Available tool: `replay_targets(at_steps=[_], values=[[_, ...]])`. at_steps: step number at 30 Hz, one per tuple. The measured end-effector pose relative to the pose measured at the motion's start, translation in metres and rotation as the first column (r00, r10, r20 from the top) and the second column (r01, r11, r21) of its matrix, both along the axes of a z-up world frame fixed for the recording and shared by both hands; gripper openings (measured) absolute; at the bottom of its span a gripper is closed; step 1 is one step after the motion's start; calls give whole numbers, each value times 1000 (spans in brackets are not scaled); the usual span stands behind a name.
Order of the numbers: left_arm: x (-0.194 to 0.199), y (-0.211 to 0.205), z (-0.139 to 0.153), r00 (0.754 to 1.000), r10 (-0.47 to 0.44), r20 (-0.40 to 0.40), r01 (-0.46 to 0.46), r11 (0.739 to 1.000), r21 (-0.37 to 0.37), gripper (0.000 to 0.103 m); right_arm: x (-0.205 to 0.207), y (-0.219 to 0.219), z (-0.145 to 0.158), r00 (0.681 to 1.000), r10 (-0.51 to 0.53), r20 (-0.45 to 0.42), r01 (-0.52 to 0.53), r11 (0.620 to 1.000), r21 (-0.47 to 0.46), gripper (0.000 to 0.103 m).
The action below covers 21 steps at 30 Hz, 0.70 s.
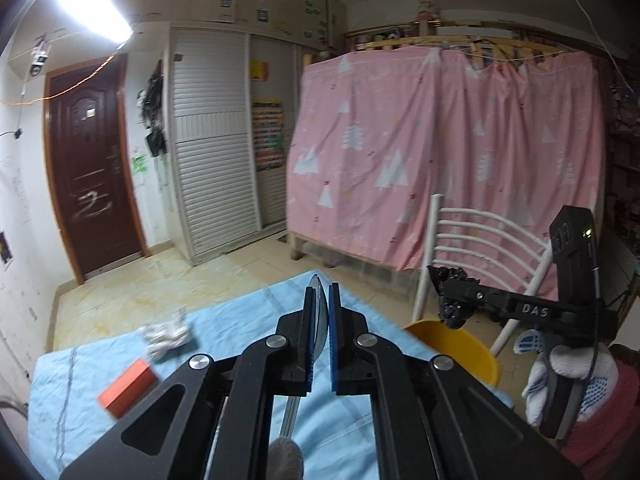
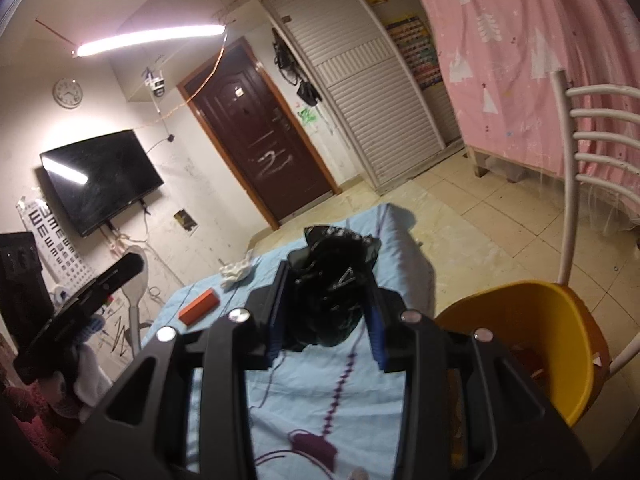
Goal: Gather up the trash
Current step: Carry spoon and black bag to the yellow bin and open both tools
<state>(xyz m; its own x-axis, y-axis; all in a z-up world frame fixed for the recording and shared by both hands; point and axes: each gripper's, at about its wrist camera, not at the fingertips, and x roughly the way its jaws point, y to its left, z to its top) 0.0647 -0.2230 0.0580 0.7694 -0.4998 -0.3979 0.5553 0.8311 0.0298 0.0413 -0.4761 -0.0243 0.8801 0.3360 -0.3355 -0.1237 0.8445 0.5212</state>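
- The left tool (image 1: 319, 312) has its black jaws with blue pads pressed together on a clear plastic spoon (image 1: 318, 300), whose bowl pokes out past the tips and whose handle runs back under the tool.
- The right tool (image 2: 326, 304) is clamped on a crumpled black plastic bag (image 2: 334, 280), which bulges above and in front of its fingers.
- Both tools hang above a worktop covered in a light blue cloth (image 1: 224, 332); on it, to the left, lie a crumpled white tissue (image 1: 166, 336) and a small orange rectangular box (image 1: 128, 386).
- A round yellow plastic basin (image 2: 532, 336) sits just right of the worktop, in front of a white slatted chair (image 2: 592, 132).
- Only the right wrist view shows the wall-mounted television (image 2: 100, 180), the round clock (image 2: 67, 94) and an eye chart (image 2: 48, 232).
- Only the left wrist view shows the right tool from the side, lettered "DAS" (image 1: 534, 311), gripped by a white dotted glove (image 1: 572, 376).
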Motion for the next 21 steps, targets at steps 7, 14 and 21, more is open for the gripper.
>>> replay_targets(at_steps=[7,14,21], values=[[-3,-63,3,994,-111,-1,111,994,-5,0,-10,-44,1,996,-83,12,83,996,35,33],[-3,-117,6,974,-227,-20,225,972,-60,0,-12,-73,-8,983,-181,-18,181,983,6,33],[8,-168,6,937,-343,-65,331,932,-150,0,-7,-88,-29,973,-219,-67,220,976,4,33]])
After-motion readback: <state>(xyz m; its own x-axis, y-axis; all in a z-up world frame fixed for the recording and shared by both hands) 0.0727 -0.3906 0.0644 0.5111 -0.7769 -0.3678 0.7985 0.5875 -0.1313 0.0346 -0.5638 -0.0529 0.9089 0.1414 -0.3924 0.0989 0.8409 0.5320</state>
